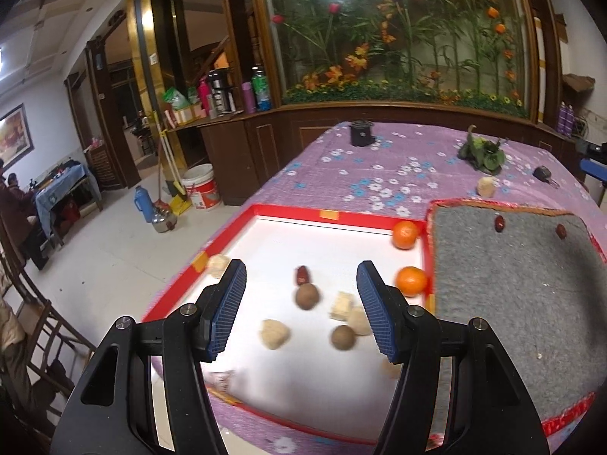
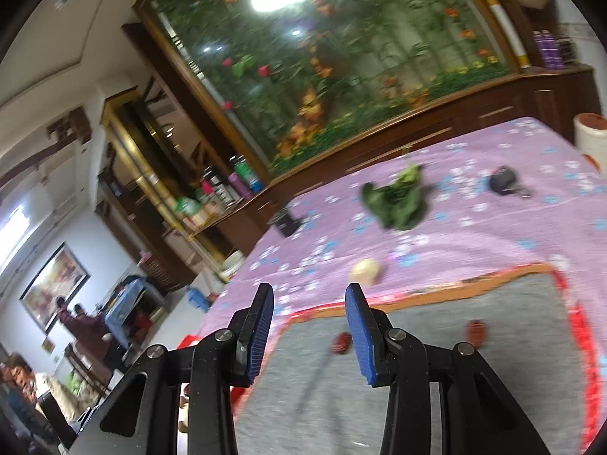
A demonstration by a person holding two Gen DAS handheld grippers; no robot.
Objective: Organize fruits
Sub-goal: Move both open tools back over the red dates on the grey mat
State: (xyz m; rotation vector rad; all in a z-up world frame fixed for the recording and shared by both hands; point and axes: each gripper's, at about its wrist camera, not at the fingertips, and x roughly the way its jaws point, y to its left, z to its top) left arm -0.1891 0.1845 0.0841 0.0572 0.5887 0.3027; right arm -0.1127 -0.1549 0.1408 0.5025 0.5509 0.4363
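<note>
In the left wrist view my left gripper [image 1: 301,276] stands open and empty above a white tray with a red rim [image 1: 288,214]. In the tray lie two oranges [image 1: 405,234], two round brown fruits [image 1: 307,296], a red date [image 1: 301,275] and several pale lumps [image 1: 274,334]. To the right lies a grey mat [image 1: 504,295] with two red dates [image 1: 500,223] on it. In the blurred right wrist view my right gripper [image 2: 309,294] stands open and empty over the grey mat [image 2: 474,386]. Two dates [image 2: 340,342] lie there. A pale lump [image 2: 365,271] rests on the cloth beyond.
The table wears a purple flowered cloth [image 1: 379,174]. On it stand a green plant ornament [image 1: 483,153], a black pot [image 1: 361,133] and a small dark object [image 1: 542,172]. A white cylinder [image 2: 592,136] stands at the far right. Chairs, a bucket [image 1: 201,185] and people are at the left.
</note>
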